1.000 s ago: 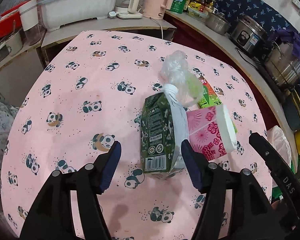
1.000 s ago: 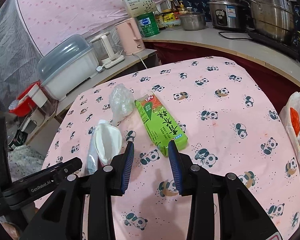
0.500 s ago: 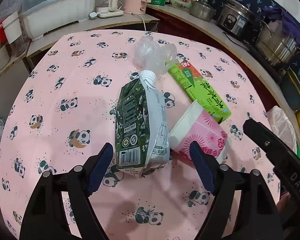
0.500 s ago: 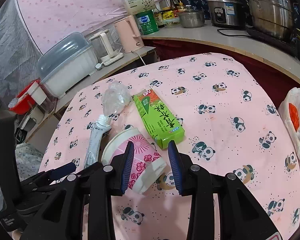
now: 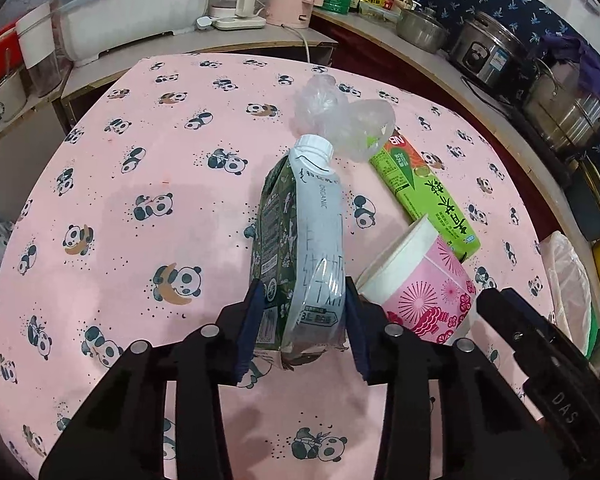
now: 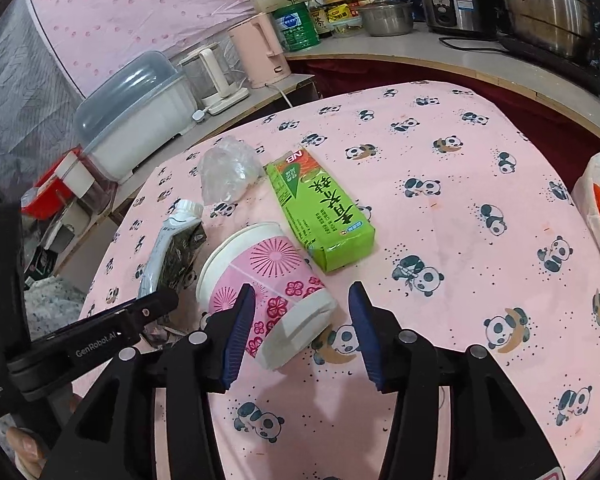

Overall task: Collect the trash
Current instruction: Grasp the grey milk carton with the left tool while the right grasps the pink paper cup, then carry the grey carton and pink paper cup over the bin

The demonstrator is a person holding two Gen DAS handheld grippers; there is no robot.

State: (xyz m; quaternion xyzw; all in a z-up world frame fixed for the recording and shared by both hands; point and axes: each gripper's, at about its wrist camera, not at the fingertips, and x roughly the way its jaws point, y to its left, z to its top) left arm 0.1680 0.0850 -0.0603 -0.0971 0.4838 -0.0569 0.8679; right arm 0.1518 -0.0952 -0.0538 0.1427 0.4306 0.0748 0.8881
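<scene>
Now left tongs (image 5: 302, 328) closing on milk carton (image 5: 300, 248).

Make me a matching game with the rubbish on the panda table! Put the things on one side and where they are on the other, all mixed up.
Things:
1. milk carton
2. pink paper cup
3. green tea box
4. clear plastic bag

Where:
A. crumpled up at the far end, by the carton's white cap
B. lying on its side between the right gripper's opening jaws
C. squeezed between the left gripper's closing jaws
D. lying flat on the cloth, no gripper at it

Pairs: 1-C, 2-B, 3-D, 4-A
</scene>
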